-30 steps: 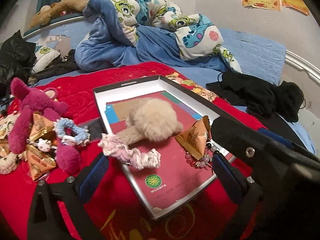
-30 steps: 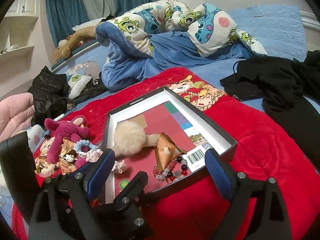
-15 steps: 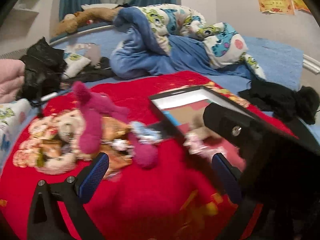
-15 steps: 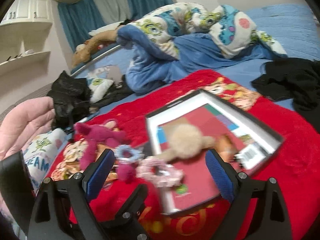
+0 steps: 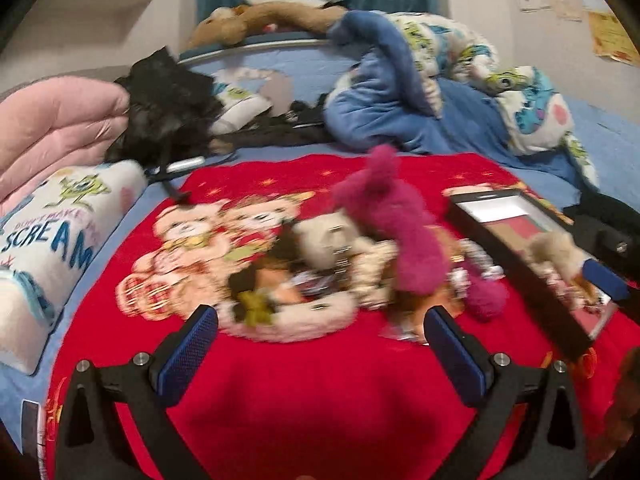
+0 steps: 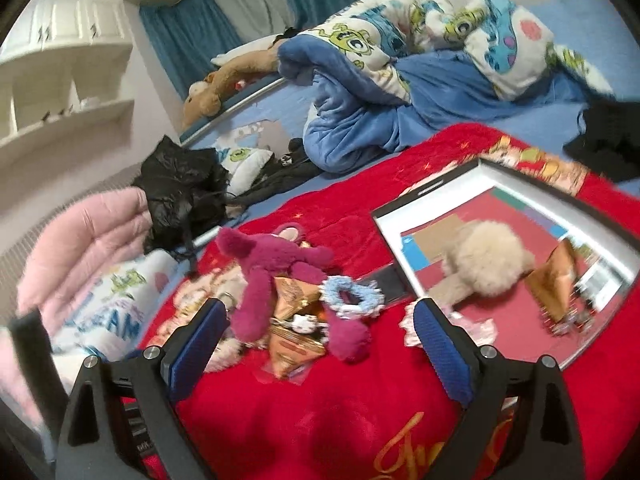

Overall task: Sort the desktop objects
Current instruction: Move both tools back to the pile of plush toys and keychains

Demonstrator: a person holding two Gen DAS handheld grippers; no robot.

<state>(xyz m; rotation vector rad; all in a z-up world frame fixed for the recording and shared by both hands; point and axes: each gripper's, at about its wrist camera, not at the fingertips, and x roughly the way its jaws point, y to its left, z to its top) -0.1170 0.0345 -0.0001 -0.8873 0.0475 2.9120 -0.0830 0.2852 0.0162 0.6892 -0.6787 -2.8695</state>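
Observation:
A pile of small things lies on the red blanket (image 5: 320,392): a magenta plush toy (image 5: 396,232) (image 6: 276,268), a cream plush (image 5: 328,240), gold wrapped packets (image 6: 292,344) and a blue scrunchie (image 6: 352,296). My left gripper (image 5: 320,344) is open and empty, just short of the pile. My right gripper (image 6: 316,336) is open and empty, over the packets. A black-rimmed box (image 6: 532,196) (image 5: 516,264) to the right holds a beige fluffy pompom (image 6: 484,264), a gold packet (image 6: 552,280) and beads. A pink scrunchie (image 6: 452,324) lies at the box's near rim.
A pink quilt (image 5: 52,128), a "SCREAM" pillow (image 5: 52,240) and a black bag (image 6: 180,192) lie at the left. A blue and monster-print duvet (image 6: 400,80) is heaped behind. Black clothes (image 6: 608,140) lie at the far right.
Both grippers have swung left, away from the box and toward the pile of toys. Both stayed open and empty. The views are motion-blurred.

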